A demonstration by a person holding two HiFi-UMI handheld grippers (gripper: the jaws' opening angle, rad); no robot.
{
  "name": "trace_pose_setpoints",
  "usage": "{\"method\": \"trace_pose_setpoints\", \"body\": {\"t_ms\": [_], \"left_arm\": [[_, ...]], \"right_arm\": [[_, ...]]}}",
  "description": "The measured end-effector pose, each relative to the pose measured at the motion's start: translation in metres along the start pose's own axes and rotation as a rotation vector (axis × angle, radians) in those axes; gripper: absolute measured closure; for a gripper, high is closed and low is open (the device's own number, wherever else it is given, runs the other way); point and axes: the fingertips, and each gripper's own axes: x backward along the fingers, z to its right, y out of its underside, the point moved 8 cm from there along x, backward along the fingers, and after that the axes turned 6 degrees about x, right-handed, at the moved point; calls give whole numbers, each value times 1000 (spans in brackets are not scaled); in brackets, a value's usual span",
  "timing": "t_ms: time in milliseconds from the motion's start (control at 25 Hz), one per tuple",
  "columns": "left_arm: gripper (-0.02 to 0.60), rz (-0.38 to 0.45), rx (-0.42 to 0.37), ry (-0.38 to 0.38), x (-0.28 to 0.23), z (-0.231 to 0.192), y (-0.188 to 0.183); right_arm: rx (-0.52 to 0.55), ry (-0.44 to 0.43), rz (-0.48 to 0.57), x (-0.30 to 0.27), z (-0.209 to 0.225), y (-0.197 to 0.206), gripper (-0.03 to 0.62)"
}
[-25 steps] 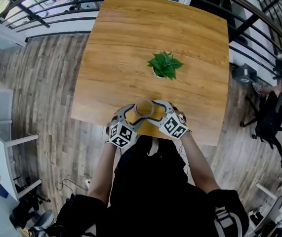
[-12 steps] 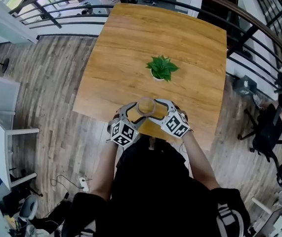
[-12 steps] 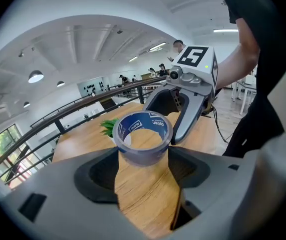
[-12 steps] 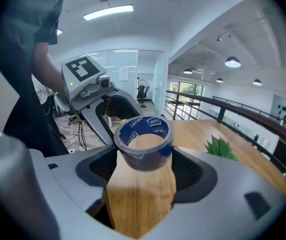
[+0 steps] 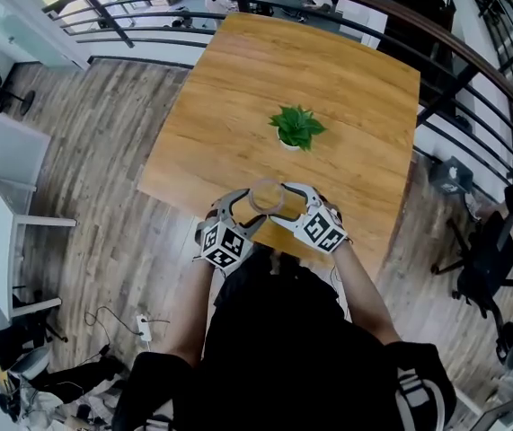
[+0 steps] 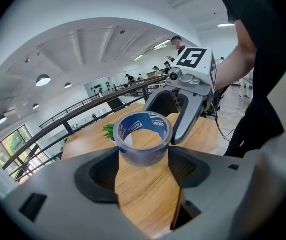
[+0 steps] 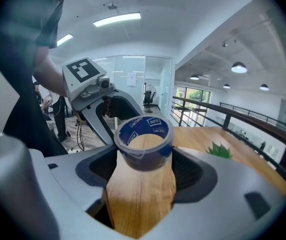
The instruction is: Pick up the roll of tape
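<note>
Little had shifted since a second before: left claw (image 6: pixel 143 157) and right claw (image 7: pixel 144 157) stayed facing each other, each narrowed onto the tape (image 5: pixel 266 197), held over the surface (image 5: pixel 328 79) by its 6 o'clock edge. Plant (image 5: pixel 296 126) stood at the tape's 12 o'clock.

Greyish clear roll of tape (image 6: pixel 144 136), blue inside with white print. Honey-brown grained wooden counter (image 5: pixel 238 79). Grey plastic left gripper (image 6: pixel 143 159) and right gripper (image 7: pixel 143 165), with black-and-white square markers. Green leafy plant (image 5: pixel 297 126).
</note>
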Motion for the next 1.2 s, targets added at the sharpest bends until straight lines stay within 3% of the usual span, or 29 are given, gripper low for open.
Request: {"method": "trace_pose_setpoints", "body": {"t_ms": [1200], "left_arm": [[262,-5,20,-47,5,23,-3]], "right_arm": [[20,-11,37,14,-12,5,238]]}}
